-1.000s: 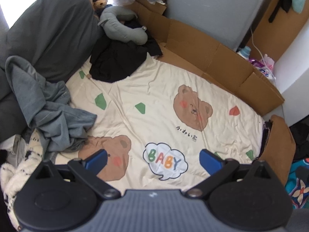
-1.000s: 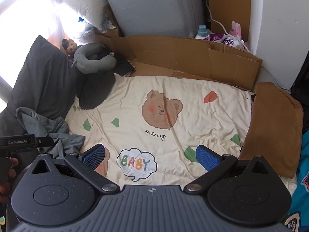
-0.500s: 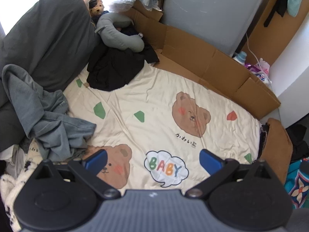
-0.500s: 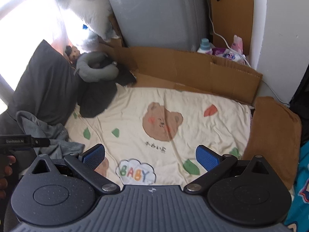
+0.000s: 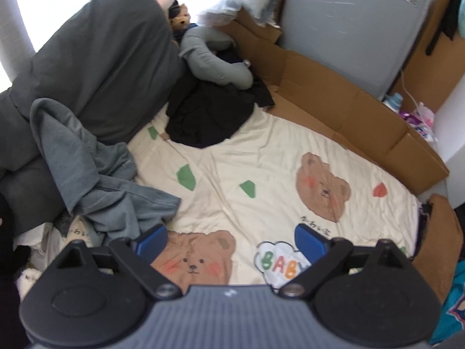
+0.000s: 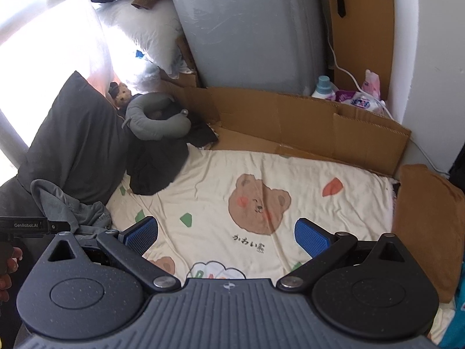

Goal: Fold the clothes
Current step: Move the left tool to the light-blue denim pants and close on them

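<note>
Where clothes lie, bear-print blanket [image 5: 261, 157]

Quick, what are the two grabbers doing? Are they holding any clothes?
Left gripper: open, holding nothing, above the bear blanket.
Right gripper: open, holding nothing.

Both cameras sit high above the bed's near edge, each looking forward and down between its own spread tongs. The left view leans toward the left edge and the grey garment [image 5: 96, 180]; the right view seems higher, facing the far edge. Both share the bear-print sheet [image 5: 261, 157] and cardboard [image 6: 305, 122].
</note>
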`<state>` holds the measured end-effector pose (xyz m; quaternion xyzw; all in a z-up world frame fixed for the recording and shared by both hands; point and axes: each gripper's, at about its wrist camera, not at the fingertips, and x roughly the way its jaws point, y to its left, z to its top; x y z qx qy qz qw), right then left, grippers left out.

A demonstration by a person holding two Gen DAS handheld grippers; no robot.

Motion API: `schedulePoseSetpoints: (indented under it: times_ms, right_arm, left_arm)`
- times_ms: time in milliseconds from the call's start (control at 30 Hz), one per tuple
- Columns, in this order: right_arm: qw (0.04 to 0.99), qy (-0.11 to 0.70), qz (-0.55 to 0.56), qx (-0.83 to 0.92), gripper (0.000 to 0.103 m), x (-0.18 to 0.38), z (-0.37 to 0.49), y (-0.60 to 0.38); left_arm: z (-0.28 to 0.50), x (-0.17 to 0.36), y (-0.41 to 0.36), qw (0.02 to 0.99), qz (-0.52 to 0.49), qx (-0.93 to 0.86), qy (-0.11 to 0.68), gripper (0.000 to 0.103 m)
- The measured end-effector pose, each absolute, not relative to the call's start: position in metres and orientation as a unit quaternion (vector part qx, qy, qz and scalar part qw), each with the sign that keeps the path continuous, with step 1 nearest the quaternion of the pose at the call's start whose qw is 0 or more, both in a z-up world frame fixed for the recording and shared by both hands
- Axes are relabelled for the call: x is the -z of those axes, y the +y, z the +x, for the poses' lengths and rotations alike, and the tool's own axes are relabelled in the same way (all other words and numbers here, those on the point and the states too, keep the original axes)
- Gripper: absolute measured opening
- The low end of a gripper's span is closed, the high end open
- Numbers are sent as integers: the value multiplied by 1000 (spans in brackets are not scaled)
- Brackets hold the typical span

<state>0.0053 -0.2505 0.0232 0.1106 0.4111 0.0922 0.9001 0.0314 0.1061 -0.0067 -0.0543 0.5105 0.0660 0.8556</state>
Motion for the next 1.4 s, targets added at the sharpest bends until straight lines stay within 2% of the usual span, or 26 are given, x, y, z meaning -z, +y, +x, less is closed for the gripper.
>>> schedulePoseSetpoints:
  times_ms: [433, 633, 1000, 1200, 1333, 1400]
  right_arm:
    - [915, 374, 89, -122, 103, -8, 36, -202]
    - [914, 367, 98, -143, 103, 5, 53, -175]
    - [893, 396, 121, -179, 103, 53, 86, -133]
    - [883, 412, 94, -203, 102, 81, 96, -106]
    - [872, 428, 90, -220, 97, 106, 103, -94]
    - [868, 432, 87, -227, 97, 120, 107, -87]
  left_arm:
    - [51, 29, 151, 855, -66, -72, 510, 102]
    - [54, 46, 194, 853, -91, -92, 505, 102]
    - [50, 86, 269, 845, -121, -137, 503, 102]
    - [48, 110, 305, 842, -132, -179, 491, 95]
    - [47, 127, 330, 841, -138, -209, 480, 91]
    - [45, 136, 340, 840, -145, -226, 472, 85]
